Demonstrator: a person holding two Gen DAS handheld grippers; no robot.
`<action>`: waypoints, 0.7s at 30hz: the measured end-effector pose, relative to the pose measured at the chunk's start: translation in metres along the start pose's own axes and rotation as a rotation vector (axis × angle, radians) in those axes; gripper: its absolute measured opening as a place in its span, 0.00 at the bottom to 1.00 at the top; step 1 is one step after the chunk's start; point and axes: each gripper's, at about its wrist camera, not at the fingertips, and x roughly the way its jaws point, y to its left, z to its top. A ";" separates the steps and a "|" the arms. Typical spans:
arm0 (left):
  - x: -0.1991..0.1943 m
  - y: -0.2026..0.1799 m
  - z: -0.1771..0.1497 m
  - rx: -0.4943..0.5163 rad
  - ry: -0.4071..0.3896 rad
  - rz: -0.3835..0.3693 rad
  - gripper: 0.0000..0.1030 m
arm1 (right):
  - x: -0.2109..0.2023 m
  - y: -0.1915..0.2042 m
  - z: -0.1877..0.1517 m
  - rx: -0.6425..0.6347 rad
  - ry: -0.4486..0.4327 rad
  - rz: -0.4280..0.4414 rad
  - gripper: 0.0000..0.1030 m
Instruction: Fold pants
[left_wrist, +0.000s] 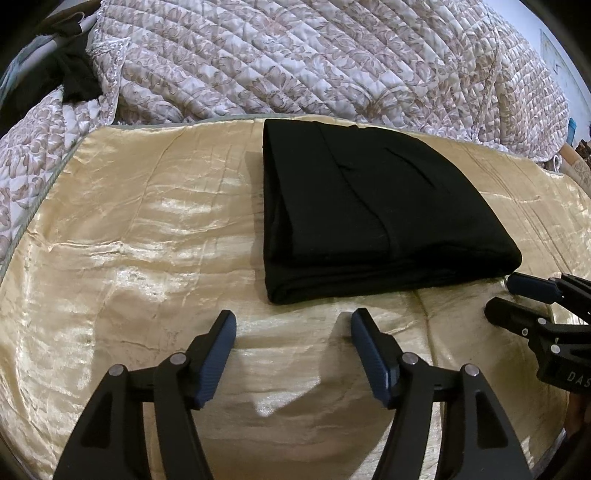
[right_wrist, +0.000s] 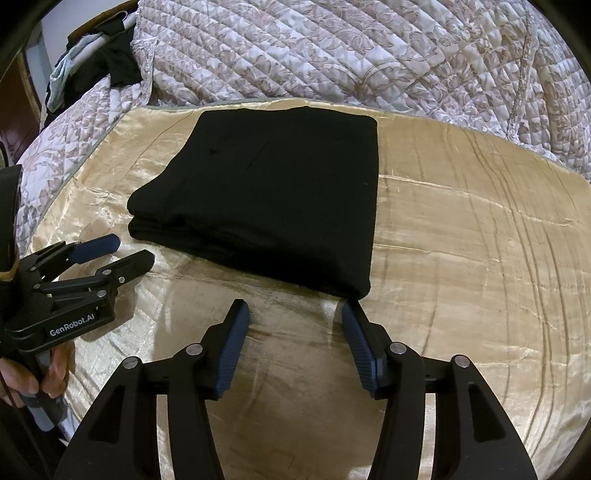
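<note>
At the bottom of the left-wrist frame, the left gripper (left_wrist: 291, 325) stands released with nothing between its jaws. The right gripper (right_wrist: 295, 314) is likewise open and empty. Beyond them, mid-frame, the black folded fabric pants (left_wrist: 369, 206) lie squarely on the gold satin sheet (left_wrist: 129, 229). Judged finished; withdraw both tongs clear without snagging the near edge.

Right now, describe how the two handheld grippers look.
Both are black plastic. The left gripper and right gripper each have two angled fingers with ribbed dark-blue pads and silver pivot rivets. The left's body, seen from the right wrist, carries white "GenRobot.AI" lettering and a grey handle.
</note>
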 end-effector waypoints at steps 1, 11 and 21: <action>0.000 0.000 0.000 0.000 0.000 0.000 0.66 | 0.000 0.000 0.000 0.001 0.000 0.000 0.52; -0.001 -0.002 -0.001 0.009 0.001 0.001 0.67 | 0.000 0.000 0.000 0.002 0.000 -0.001 0.53; 0.001 0.000 -0.001 0.012 0.004 -0.002 0.68 | 0.000 0.000 0.000 0.002 -0.001 -0.002 0.53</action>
